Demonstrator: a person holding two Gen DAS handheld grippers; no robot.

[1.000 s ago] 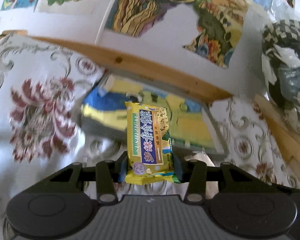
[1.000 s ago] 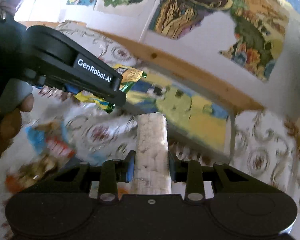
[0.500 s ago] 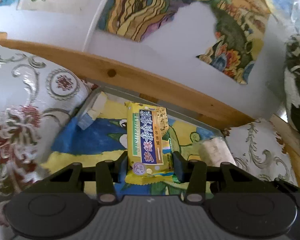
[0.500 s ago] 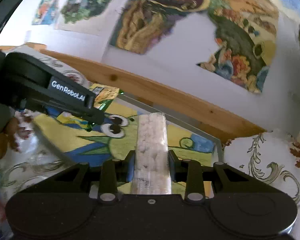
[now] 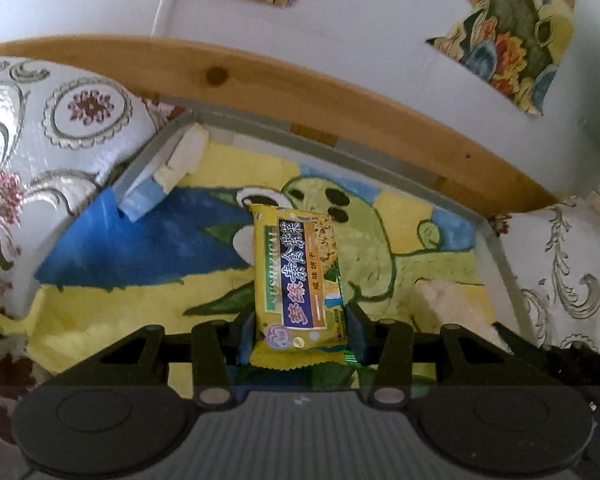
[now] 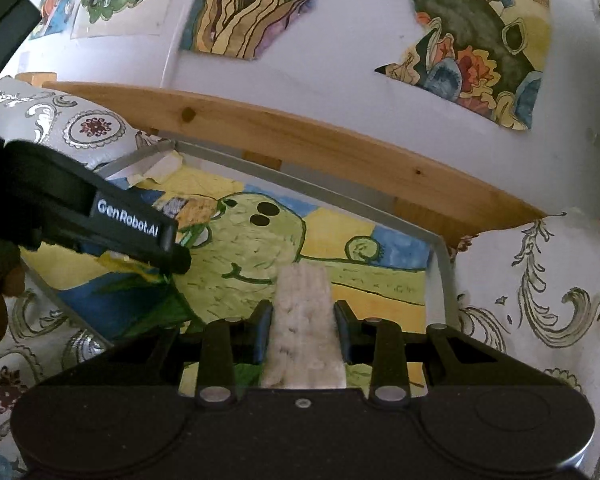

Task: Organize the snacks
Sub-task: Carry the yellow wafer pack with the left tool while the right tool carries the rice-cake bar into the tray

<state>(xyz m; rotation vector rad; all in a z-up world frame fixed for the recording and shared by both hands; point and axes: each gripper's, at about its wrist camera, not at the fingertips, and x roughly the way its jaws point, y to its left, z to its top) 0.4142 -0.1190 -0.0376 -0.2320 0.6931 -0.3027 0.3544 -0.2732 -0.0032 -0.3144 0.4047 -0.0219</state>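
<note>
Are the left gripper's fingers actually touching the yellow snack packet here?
Touching. In the left wrist view both fingers of the left gripper press against the sides of the yellow snack packet, with no gap showing on either side.

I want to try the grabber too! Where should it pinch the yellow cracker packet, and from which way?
Pinch it as the left gripper does now: across the narrow width near the bottom crimped end of the yellow cracker packet, coming in from that end. The packet is flat and long, so its long edges fit between the fingers and the rest sticks out forward over the painted tray.
</note>
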